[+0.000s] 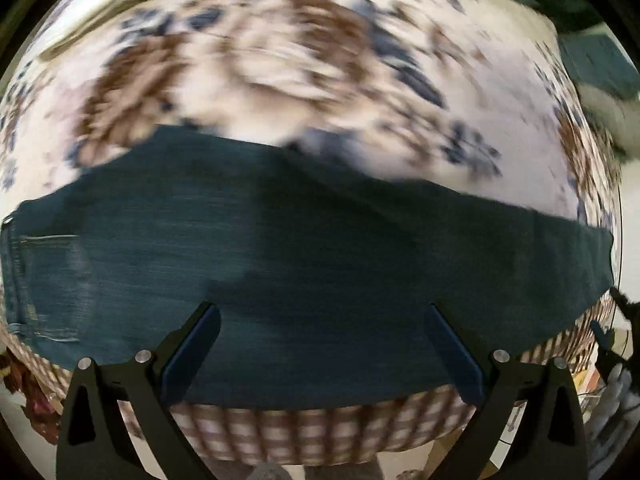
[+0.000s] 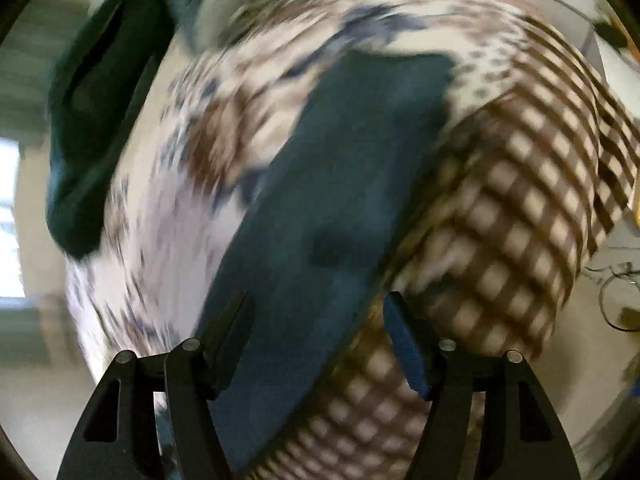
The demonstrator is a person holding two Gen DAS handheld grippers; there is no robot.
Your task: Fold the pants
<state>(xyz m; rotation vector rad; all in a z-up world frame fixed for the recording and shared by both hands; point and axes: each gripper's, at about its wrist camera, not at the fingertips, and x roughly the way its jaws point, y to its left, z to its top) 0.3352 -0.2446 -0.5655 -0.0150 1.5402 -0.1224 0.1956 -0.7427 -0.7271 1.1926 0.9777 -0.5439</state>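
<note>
Dark teal jeans (image 1: 280, 240) lie flat across the near edge of a bed, folded lengthwise, with the waistband and a back pocket at the far left. My left gripper (image 1: 320, 316) is open above the jeans' near edge and holds nothing. In the right wrist view the jeans (image 2: 328, 200) run as a long strip away from the camera. My right gripper (image 2: 318, 304) is open over the near end of that strip and empty. Both views are blurred by motion.
The bed has a floral sheet (image 1: 280, 60) on top and a brown checked side (image 2: 520, 200). Another dark green cloth (image 2: 88, 120) lies at the bed's far left in the right wrist view, and it also shows in the left wrist view (image 1: 600, 60). Clutter stands on the floor at right (image 1: 616, 380).
</note>
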